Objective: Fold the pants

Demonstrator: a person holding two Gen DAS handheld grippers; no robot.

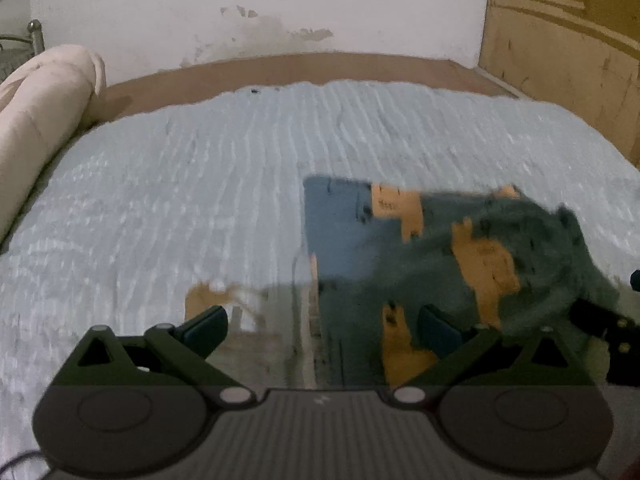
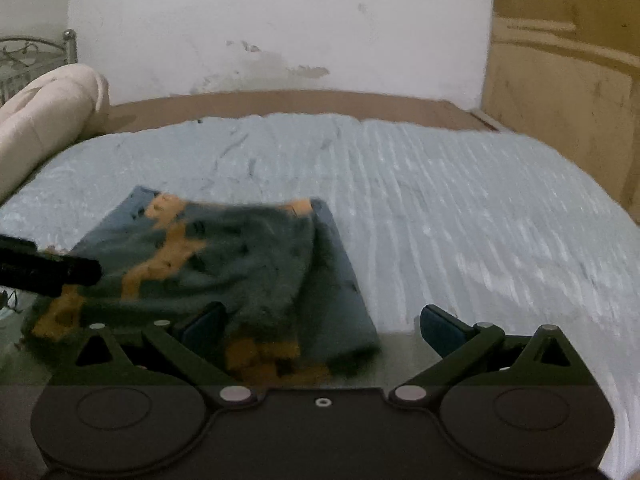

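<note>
The pants [image 1: 448,248] are blue-grey with orange patches and lie in a folded bundle on the pale blue bedspread [image 1: 180,184]. In the left wrist view they sit ahead and to the right, under my right finger. My left gripper [image 1: 322,328] is open just above the near edge of the cloth, holding nothing. In the right wrist view the pants [image 2: 240,264] lie ahead and to the left, their near end under my left finger. My right gripper [image 2: 322,328] is open too, with nothing between its fingers. Both views are blurred.
A rolled cream blanket [image 2: 44,116] lies along the bed's left side by a metal bedstead [image 2: 36,52]. A brown headboard [image 2: 280,100] and a stained white wall are behind. A wooden cabinet [image 2: 568,80] stands at the right. The other gripper [image 2: 48,268] shows at the left edge.
</note>
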